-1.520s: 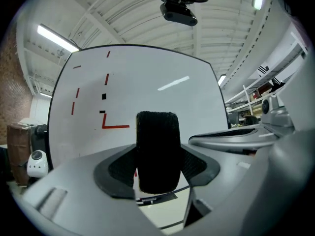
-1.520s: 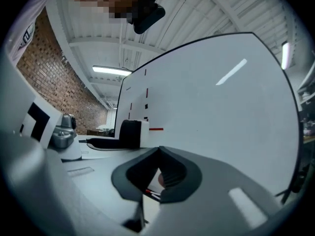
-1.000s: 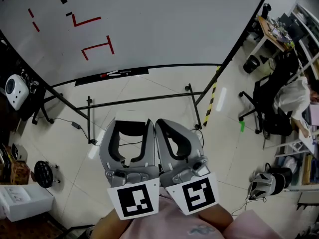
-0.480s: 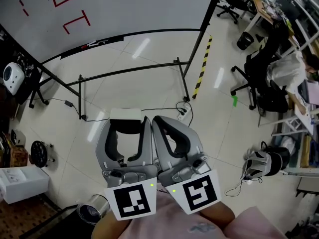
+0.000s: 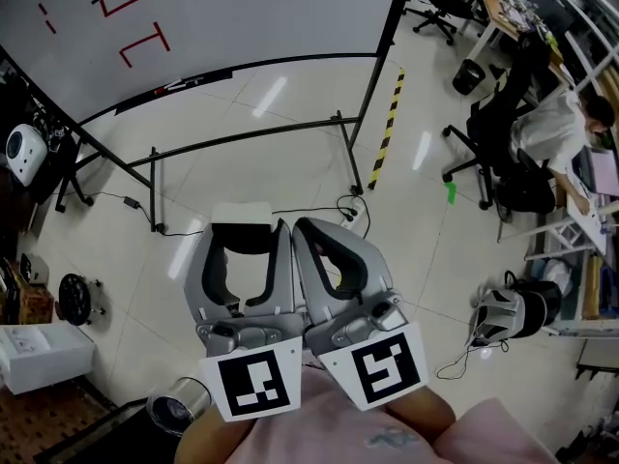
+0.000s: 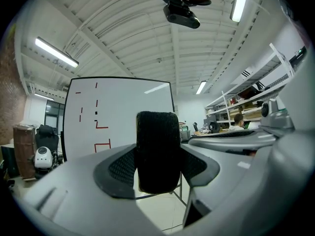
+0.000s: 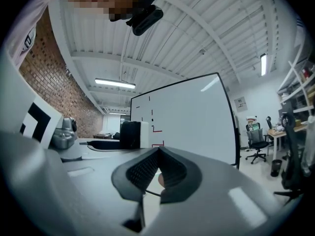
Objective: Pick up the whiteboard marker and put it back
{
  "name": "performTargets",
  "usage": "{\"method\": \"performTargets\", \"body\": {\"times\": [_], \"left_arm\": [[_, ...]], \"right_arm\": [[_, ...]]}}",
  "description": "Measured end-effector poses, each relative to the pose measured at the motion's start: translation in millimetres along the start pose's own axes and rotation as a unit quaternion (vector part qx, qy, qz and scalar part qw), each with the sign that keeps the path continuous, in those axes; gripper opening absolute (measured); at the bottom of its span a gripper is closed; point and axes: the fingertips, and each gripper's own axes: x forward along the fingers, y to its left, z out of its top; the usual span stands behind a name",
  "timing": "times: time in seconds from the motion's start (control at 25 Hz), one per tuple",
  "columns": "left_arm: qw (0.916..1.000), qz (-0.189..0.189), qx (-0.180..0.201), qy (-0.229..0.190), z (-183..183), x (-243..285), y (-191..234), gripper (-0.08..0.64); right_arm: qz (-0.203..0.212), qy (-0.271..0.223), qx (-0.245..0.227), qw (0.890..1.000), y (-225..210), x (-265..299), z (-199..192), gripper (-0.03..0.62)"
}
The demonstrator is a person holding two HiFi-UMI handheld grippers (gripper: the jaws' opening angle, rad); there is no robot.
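The whiteboard (image 5: 213,13) with red strokes stands at the upper left of the head view. On its black tray (image 5: 208,74) lies a red whiteboard marker (image 5: 172,88), small and far off. My two grippers are held side by side low in the middle, well back from the board. My left gripper (image 5: 244,234) is shut on a whiteboard eraser (image 5: 242,214), white on top with black felt (image 6: 157,151) filling the gap between the jaws. My right gripper (image 5: 308,230) has its pads (image 7: 147,168) meeting at the tip, with nothing seen between them. The eraser (image 7: 133,134) also shows beside it.
The board's black frame legs (image 5: 353,167) and a cable cross the tiled floor ahead. Yellow-black tape (image 5: 387,129) runs right of them. A seated person (image 5: 571,129), office chairs (image 5: 484,153) and desks fill the right. A metal cylinder (image 5: 174,409) and white box (image 5: 44,356) sit at lower left.
Both grippers have drawn back together from the whiteboard, which now lies farther off at the upper left. The metal cylinder has come into view at lower left. The jaws look the same.
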Motion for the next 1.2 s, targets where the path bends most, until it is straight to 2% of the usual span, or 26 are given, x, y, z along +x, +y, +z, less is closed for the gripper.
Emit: {"method": "performTargets", "body": {"times": [0.36,0.92,1.08,1.2], "left_arm": [[0.9996,0.022,0.015,-0.011,10,-16,39,0.252],[0.9997,0.015,-0.005,-0.017,9,-43,70,0.252],[0.9990,0.017,-0.037,-0.021,7,-52,77,0.256],[0.9989,0.020,-0.033,-0.027,9,-57,82,0.258]], "right_arm": [[0.020,-0.016,-0.003,1.000,37,18,11,0.000],[0.017,-0.016,-0.010,1.000,79,20,15,0.000],[0.023,-0.023,-0.011,0.999,90,18,18,0.000],[0.024,-0.025,-0.016,0.999,97,17,20,0.000]]}}
